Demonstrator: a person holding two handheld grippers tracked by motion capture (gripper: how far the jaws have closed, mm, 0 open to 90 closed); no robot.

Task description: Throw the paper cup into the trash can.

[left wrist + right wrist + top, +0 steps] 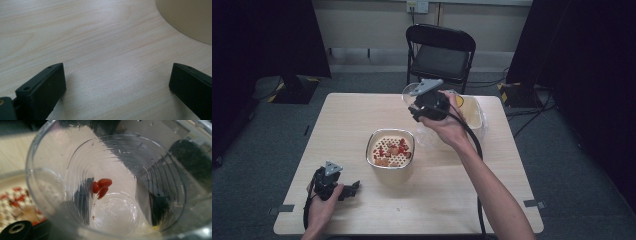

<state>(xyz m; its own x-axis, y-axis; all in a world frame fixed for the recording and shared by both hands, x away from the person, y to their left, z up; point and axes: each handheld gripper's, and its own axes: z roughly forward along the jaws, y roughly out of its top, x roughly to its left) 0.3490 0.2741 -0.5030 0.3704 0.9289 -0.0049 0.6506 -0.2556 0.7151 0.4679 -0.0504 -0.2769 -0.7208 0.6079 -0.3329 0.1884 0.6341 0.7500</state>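
Plastic cup lifted, three berries stuck inside

Plastic cup [105, 185], clear and thin-walled, was held up by the right gripper [428, 106] over the far side of the table [347, 125], beyond the strainer bowl [390, 148]. Jaws were pinched narrow on its wall. Three red berries [101, 187] clung inside near the base. Bowl held red berries and paler pieces on a perforated insert. A bag-lined container [472, 112] sat just behind the hand.

Judged: cup very light, flexible, easily crushed or cracked, slick when wet. Best taken at the rim or upper wall, where the ribbing stiffens it, with light pressure.

Left gripper [332, 184] rested near the table's front left, jaws wide apart, nothing between them.
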